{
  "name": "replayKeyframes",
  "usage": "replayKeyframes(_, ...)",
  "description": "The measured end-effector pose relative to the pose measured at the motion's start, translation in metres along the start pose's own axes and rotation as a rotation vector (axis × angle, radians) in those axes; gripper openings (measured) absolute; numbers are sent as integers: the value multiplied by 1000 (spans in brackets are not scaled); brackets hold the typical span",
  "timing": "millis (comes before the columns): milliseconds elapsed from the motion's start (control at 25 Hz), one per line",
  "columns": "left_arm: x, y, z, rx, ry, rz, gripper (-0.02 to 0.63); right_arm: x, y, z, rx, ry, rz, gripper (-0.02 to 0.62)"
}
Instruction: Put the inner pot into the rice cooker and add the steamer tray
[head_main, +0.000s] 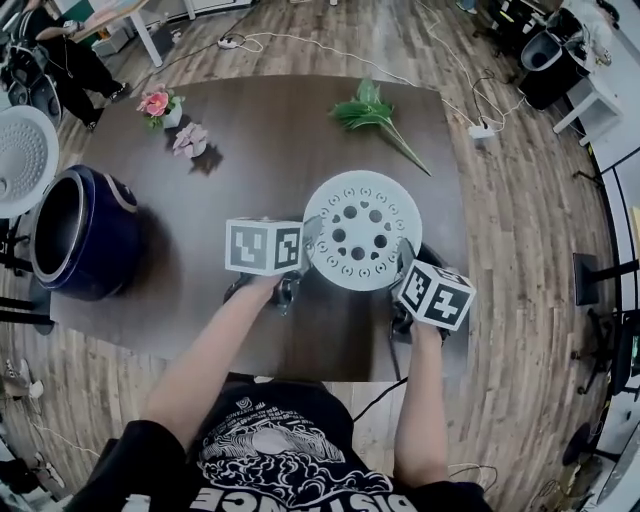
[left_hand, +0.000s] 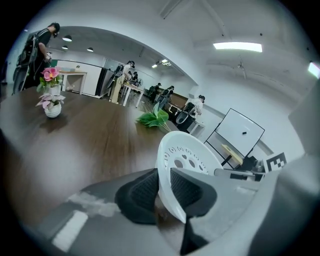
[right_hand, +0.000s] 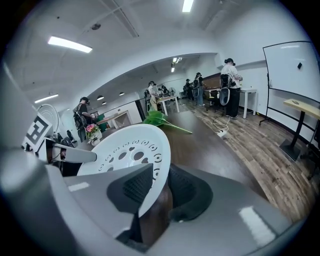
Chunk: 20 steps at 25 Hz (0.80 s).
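Over the table (head_main: 250, 150), left gripper (left_hand: 165, 190) and right gripper (right_hand: 159, 187) fingers clamp the steamer tray (head_main: 362, 230) rim.

Black white-printed T-shirt (head_main: 270, 450); grey left tongs (left_hand: 162, 190) and right tongs (right_hand: 159, 187), black ribbed pads (left_hand: 137, 192)

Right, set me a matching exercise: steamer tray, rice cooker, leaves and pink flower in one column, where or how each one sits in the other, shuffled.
Things
1. steamer tray
2. rice cooker
3. leaves
4. pink flower

Places and states
A. open, at the left edge of the table
B. lying on the far side, right of centre
C. clamped at its rim by the left gripper and the right gripper
D. standing near the far left corner

Pairs: 1-C, 2-A, 3-B, 4-D
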<state>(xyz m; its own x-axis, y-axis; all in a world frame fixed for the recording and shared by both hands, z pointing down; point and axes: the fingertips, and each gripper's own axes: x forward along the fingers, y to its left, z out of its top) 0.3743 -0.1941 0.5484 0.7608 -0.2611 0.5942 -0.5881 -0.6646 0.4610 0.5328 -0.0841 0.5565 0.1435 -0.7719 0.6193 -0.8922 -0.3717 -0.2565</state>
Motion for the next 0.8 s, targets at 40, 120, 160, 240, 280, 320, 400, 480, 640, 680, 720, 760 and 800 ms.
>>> replayKeyframes(40,-5,4,4,-4,-14,6,81,2,7,5,-11,-4,12,95)
replayKeyframes(120,-15,13,12,-13,-38,21,81,5,21,13,-33,-11,34,95)
replayKeyframes(160,-21,17,15,-17,-50,28,81,7,28,17,-44,-14,45,95)
replayKeyframes(240,-32,27,23,-26,-75,43,81,11,43,26,-67,-22,68,95)
replayKeyframes(280,-37,32,27,-30,-89,51,81,13,52,31,-79,-26,81,95)
replayKeyframes(320,-43,37,31,-35,-103,59,80,15,60,36,-92,-30,94,95)
replayKeyframes(400,-55,44,38,-44,-129,71,80,17,74,43,-113,-36,114,95)
replayKeyframes(480,-67,51,44,-51,-152,80,80,18,88,50,-129,-43,132,95)
replayKeyframes(640,-90,68,55,-68,-198,108,78,23,118,62,-172,-50,172,95)
replayKeyframes(680,-97,73,58,-72,-211,116,78,24,127,65,-184,-52,182,95)
replayKeyframes(720,-104,77,60,-76,-224,125,78,26,135,68,-196,-53,193,95)
replayKeyframes(760,-111,82,63,-80,-236,135,78,27,144,71,-206,-54,204,95)
replayKeyframes(800,-118,87,65,-85,-248,145,78,28,153,73,-217,-56,215,96)
